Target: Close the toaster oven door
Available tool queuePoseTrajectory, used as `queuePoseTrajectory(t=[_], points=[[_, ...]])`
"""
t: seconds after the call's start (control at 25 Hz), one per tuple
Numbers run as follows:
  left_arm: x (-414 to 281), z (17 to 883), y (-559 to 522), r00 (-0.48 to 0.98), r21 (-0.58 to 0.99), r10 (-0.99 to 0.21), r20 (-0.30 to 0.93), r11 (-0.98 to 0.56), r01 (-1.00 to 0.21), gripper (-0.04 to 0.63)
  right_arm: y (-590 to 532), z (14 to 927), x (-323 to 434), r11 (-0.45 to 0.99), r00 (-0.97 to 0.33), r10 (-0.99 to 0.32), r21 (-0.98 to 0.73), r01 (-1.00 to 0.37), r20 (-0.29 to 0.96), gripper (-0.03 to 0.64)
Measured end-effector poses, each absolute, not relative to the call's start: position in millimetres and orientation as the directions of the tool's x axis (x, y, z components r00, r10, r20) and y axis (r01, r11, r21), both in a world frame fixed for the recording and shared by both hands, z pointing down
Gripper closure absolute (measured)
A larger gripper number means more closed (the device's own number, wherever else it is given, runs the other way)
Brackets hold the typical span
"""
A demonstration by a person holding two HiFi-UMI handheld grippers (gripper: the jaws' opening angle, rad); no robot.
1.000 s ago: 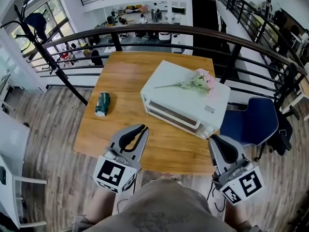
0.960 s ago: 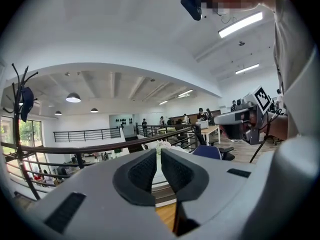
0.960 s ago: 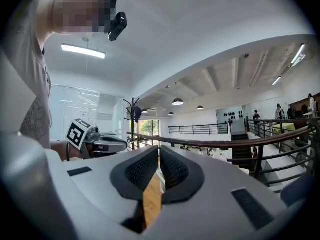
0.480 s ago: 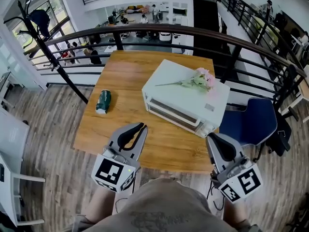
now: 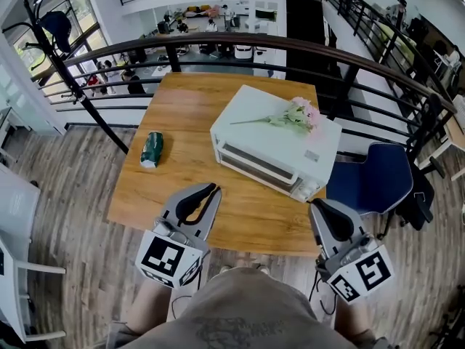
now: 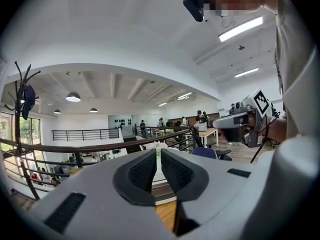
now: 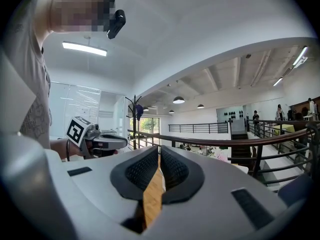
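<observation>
A white toaster oven [image 5: 272, 140] stands on the right half of the wooden table [image 5: 189, 115]. Its glass door [image 5: 258, 167] faces me and lies flat against the front. A pink flower sprig [image 5: 294, 116] rests on its top. My left gripper [image 5: 211, 192] hovers over the table's near edge, left of the oven, with its jaws together and nothing between them. My right gripper [image 5: 317, 206] hangs just off the table's near right corner, below the oven's front right corner, also shut and holding nothing. In the gripper views, each gripper [image 6: 160, 151] [image 7: 159, 151] points level.
A green can [image 5: 151, 150] lies on the table's left side. A dark curved railing [image 5: 290, 49] runs behind the table, with a drop to a lower floor beyond. A blue chair [image 5: 370, 184] stands right of the table, and a coat stand [image 5: 43, 20] at far left.
</observation>
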State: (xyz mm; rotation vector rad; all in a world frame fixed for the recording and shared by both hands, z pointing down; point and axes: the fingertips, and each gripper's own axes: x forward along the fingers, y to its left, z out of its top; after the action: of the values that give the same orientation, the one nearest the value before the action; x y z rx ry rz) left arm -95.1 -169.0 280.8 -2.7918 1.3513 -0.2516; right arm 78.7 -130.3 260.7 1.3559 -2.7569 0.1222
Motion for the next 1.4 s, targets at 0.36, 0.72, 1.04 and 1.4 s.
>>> queuePoseTrajectory(t=[0.36, 0.72, 1.04, 1.4], points=[[-104.0, 279.0, -165.6, 0.623, -0.098, -0.771, 0.131, -0.635, -0.766, 0.554, -126.0, 260.2, 72.7, 0.592, -0.593, -0.798, -0.044, -0.805, 0.109, 0.577], [-122.8, 278.3, -166.2, 0.637, -0.095, -0.760, 0.128, -0.649, -0.755, 0.554, -127.1, 258.9, 50.2, 0.589, -0.589, -0.800, -0.035, -0.807, 0.111, 0.577], [-137.6, 276.9, -170.6, 0.650, -0.092, -0.751, 0.116, -0.660, -0.745, 0.554, -127.8, 254.3, 35.7, 0.578, -0.577, -0.811, -0.014, -0.816, 0.094, 0.584], [-146.2, 280.4, -179.1, 0.651, -0.092, -0.749, 0.122, -0.662, -0.744, 0.553, -136.2, 258.1, 26.7, 0.576, -0.574, -0.813, -0.016, -0.818, 0.096, 0.584]])
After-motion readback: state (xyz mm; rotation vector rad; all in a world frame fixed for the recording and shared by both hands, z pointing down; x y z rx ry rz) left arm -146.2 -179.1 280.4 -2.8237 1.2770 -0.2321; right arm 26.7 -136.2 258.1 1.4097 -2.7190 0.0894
